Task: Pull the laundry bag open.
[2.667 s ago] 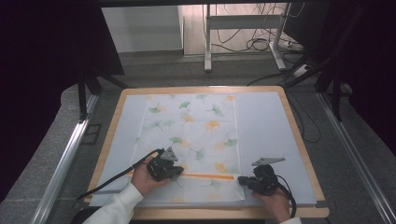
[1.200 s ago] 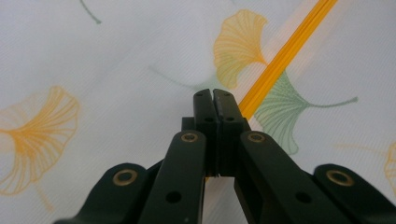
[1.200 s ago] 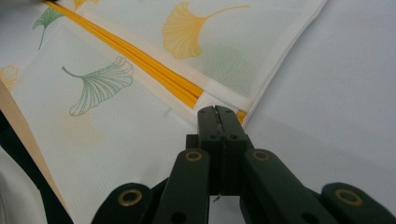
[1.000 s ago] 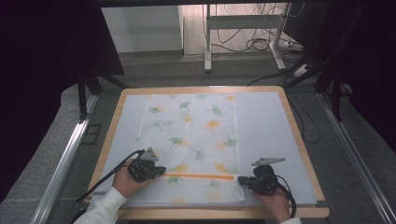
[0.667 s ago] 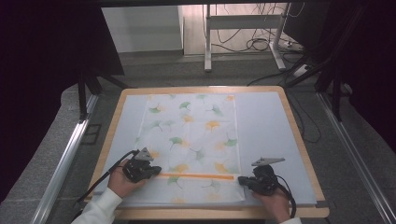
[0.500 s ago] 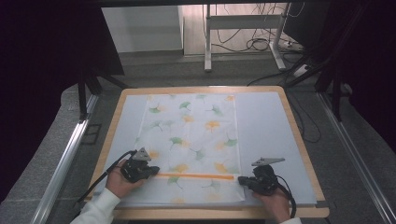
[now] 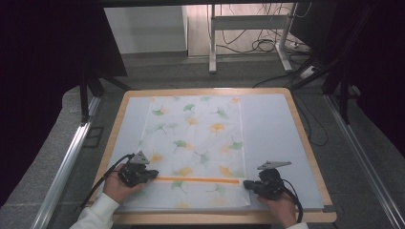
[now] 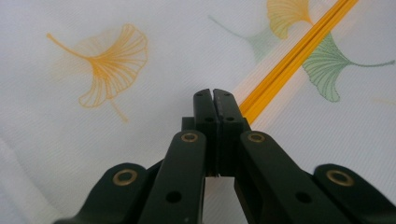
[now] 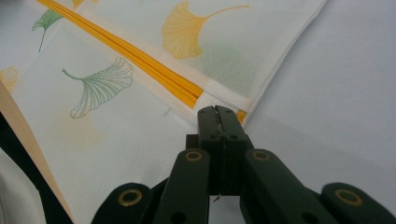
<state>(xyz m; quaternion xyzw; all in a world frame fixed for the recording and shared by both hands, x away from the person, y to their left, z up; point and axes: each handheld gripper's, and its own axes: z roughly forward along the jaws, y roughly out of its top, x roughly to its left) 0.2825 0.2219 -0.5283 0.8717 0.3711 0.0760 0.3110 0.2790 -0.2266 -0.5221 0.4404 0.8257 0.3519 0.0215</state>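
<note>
A white mesh bag (image 7: pixel 196 138) printed with ginkgo leaves lies flat on the table, an orange zipper (image 7: pixel 198 180) running across its near end. My left gripper (image 7: pixel 152 174) sits at the zipper's left end, jaws shut; in the left gripper view the gripper (image 8: pixel 213 93) meets the orange zipper (image 8: pixel 280 70) right at its tip, the pull hidden between the jaws. My right gripper (image 7: pixel 247 184) is shut on the bag's right edge where the zipper (image 9: pixel 140 58) ends, seen up close at the tip (image 9: pixel 215 109).
A pale mat (image 7: pixel 272 133) covers the wooden table (image 7: pixel 305 143), with bare mat to the right of the bag. Cables trail from both grippers toward the near edge. Beyond the table stand a desk frame (image 7: pixel 248 28) and floor cables.
My left gripper has slid left along the zipper, so a longer stretch of the orange line shows. The right gripper has stayed put on the bag's right edge.
</note>
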